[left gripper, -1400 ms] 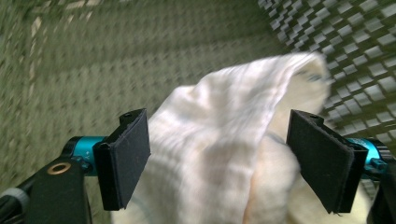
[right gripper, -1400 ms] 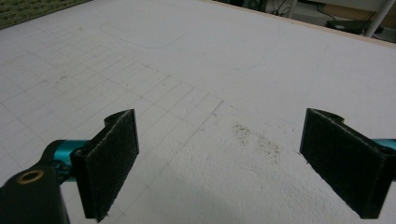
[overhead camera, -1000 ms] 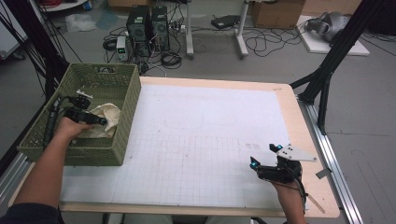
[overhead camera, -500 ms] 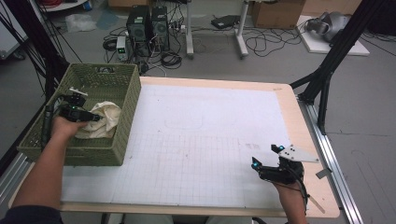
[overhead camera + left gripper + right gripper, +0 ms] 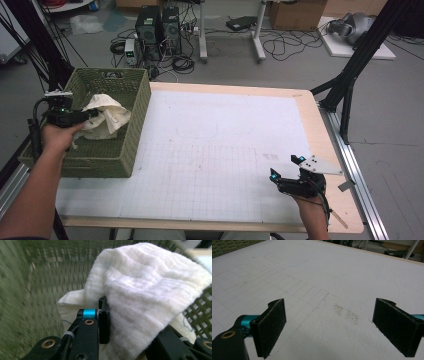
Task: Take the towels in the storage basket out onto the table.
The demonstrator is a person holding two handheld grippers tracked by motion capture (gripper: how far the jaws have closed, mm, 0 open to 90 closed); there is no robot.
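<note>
1. High view, left of frame: left gripper (image 5: 85,116) clamped on white cloth (image 5: 107,117), lifted inside green basket (image 5: 131,145).
2. Lower right: right gripper (image 5: 285,175) spread wide, empty, over table (image 5: 225,145).
3. Likely cloth removal barely begun; placement remaining.

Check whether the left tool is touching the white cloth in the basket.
Touching. In the left gripper view the white cloth drapes over and between the left tool's jaws, which are clamped on a fold, above the green basket.
</note>
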